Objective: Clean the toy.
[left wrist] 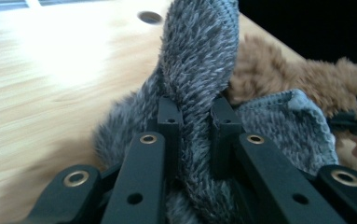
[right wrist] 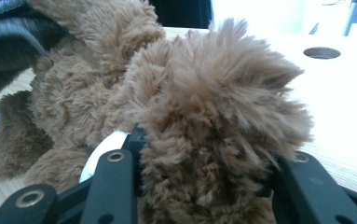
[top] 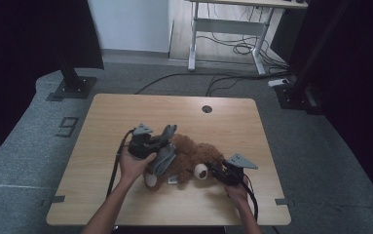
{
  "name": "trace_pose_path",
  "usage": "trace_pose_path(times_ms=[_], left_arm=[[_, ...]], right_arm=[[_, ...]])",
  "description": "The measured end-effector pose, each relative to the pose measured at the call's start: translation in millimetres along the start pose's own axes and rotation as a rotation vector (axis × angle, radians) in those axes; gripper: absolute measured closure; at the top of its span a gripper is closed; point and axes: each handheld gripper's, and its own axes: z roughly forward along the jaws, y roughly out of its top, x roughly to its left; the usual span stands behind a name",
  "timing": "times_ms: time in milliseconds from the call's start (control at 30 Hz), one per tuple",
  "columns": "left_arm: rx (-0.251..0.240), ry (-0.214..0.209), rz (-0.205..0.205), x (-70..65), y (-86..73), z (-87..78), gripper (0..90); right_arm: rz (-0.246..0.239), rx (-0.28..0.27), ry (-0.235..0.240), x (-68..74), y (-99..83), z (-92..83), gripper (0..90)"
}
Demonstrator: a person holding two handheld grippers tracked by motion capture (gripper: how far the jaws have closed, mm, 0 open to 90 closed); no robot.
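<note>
A brown plush bear [top: 194, 158] lies on the wooden table [top: 106, 122], partly clothed in a grey fuzzy garment [top: 163, 156]. My left gripper [top: 156, 141] is shut on a fold of that grey garment [left wrist: 197, 70], lifted a little above the table. In the left gripper view the cloth is pinched between the pads [left wrist: 169, 116]. My right gripper [top: 214, 170] is at the bear's right end, shut on a tuft of its brown fur [right wrist: 213, 121]. A white patch [right wrist: 99, 156] of the bear shows by the jaw.
A round cable hole [top: 207, 108] sits near the table's far edge. A small white tag [top: 172, 180] hangs from the bear near the front. Dark stands [top: 72, 80] and cables [top: 223, 78] lie on the floor beyond the table.
</note>
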Motion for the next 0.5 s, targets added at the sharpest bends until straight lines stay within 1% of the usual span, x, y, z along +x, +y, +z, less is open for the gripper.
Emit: trace_pose_path(times_ms=[33,67,100,167,200,267,300,333,400,467,500], left_arm=[[0.006,-0.016,0.006,-7.3,2.4,7.4,77.7],[0.009,-0.021,0.010,-11.9,3.9,11.6,77.7],[0.015,-0.024,0.024,-17.7,6.1,16.8,77.7],[0.024,-0.048,0.037,-30.0,10.7,26.8,77.7],[0.032,-0.045,0.056,-36.0,12.2,30.5,77.7],[0.049,-0.016,0.094,-45.0,13.3,35.1,77.7],[0.049,-0.008,0.100,-45.8,12.8,34.5,77.7],[0.048,-0.011,0.097,-44.5,12.1,33.2,77.8],[0.043,-0.016,0.077,-35.6,8.0,27.7,77.8],[0.036,-0.027,0.040,-21.4,1.5,18.0,78.0],[0.027,-0.020,0.026,-16.0,-1.2,12.9,78.1]], right_arm=[[0.000,0.000,0.000,0.0,-0.1,0.0,56.2],[0.000,0.000,0.000,0.2,-0.2,0.0,56.3],[0.000,0.000,0.000,0.4,-0.2,0.0,56.2],[0.000,0.001,-0.001,0.9,-0.3,-0.2,56.2],[-0.003,0.003,-0.001,1.1,-0.3,-0.4,56.2],[-0.010,0.004,-0.003,1.5,-0.3,-0.6,56.2],[-0.011,0.005,-0.004,1.2,-0.4,-0.9,56.2],[-0.009,0.006,-0.003,0.9,-0.5,-1.2,56.1],[-0.007,0.007,-0.003,0.9,-0.5,-1.6,56.0],[-0.009,0.007,-0.004,1.3,-0.4,-1.6,55.9],[-0.011,0.007,-0.004,1.6,-0.5,-1.6,55.8]])
